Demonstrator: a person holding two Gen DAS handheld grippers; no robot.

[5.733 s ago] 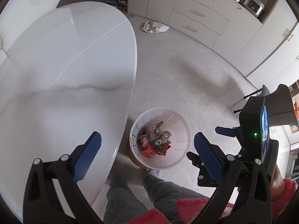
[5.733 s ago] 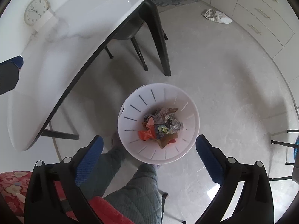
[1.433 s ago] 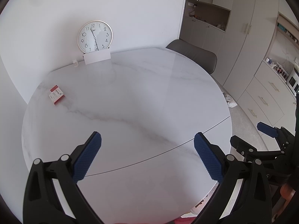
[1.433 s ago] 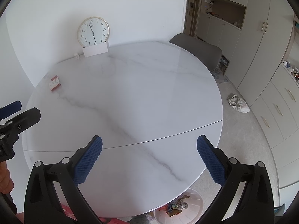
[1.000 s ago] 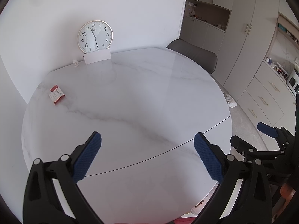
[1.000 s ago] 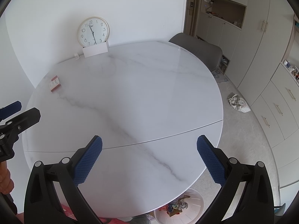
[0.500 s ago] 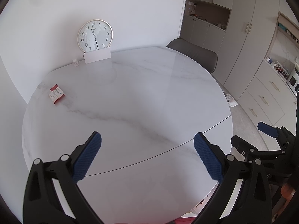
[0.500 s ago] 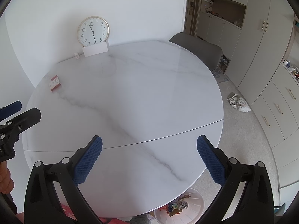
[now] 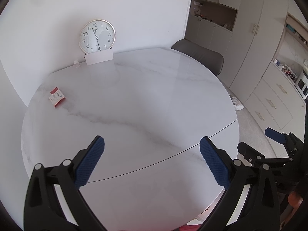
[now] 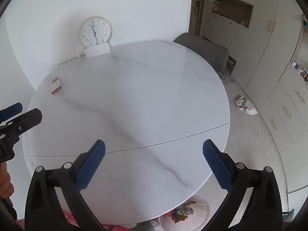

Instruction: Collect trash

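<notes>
— Grippers first: what are they holding?

— Nothing. The left gripper and right gripper hover spread wide above the round white marble counter's near edge.

— Which step?

— Seemingly a search for remaining trash. The small red-and-white carton lies near the far left edge; the crumpled white bag lies on the floor. Either needs a long reach, then a carry to the white slotted bin under the near edge.

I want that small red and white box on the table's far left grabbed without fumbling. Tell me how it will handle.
The small box lies flat, so it probably won't roll or tip. It looks like thin printed carton, likely light and easily crushed by a hard squeeze. On the glossy marble table it may slide when nudged, so the open left gripper should probably close on its side edges.
</notes>
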